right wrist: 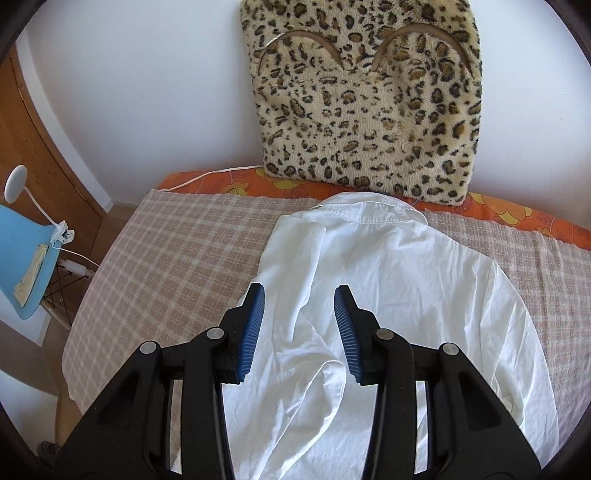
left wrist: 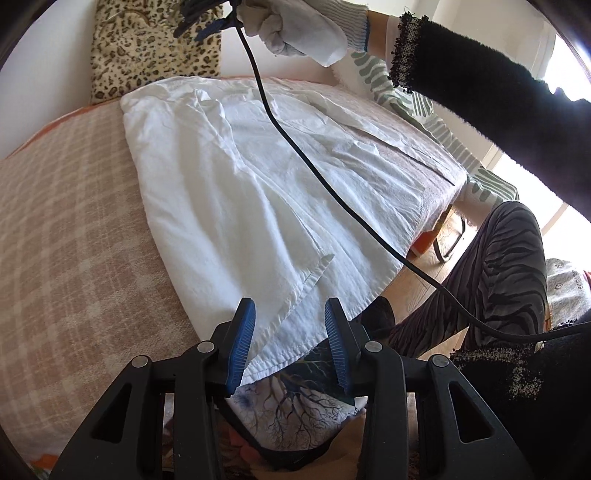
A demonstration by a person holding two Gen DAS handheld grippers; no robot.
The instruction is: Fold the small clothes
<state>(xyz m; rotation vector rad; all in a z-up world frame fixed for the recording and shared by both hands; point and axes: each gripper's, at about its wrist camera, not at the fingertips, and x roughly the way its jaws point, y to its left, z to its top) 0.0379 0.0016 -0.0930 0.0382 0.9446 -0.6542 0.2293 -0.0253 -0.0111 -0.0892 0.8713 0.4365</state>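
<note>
Both grippers (left wrist: pixel 290 317) (right wrist: pixel 299 302) agape, prob. cotton shirt (right wrist: pixel 388 266) rumpled

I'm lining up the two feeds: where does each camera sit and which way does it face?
Left wrist: behind the left tongs, looking along the white shirt from its hem; gloved right hand, dark sleeve and patterned leg show.
Right wrist: behind the right tongs, open above the shirt, facing its collar.
Shared: shirt, checked blanket, leopard cushion.

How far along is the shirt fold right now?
Done: the white shirt lies on the checked blanket, one side already folded in. In hand: nothing; the left gripper and right gripper have open jaws. Left: the other side and the lengthwise folds.
</note>
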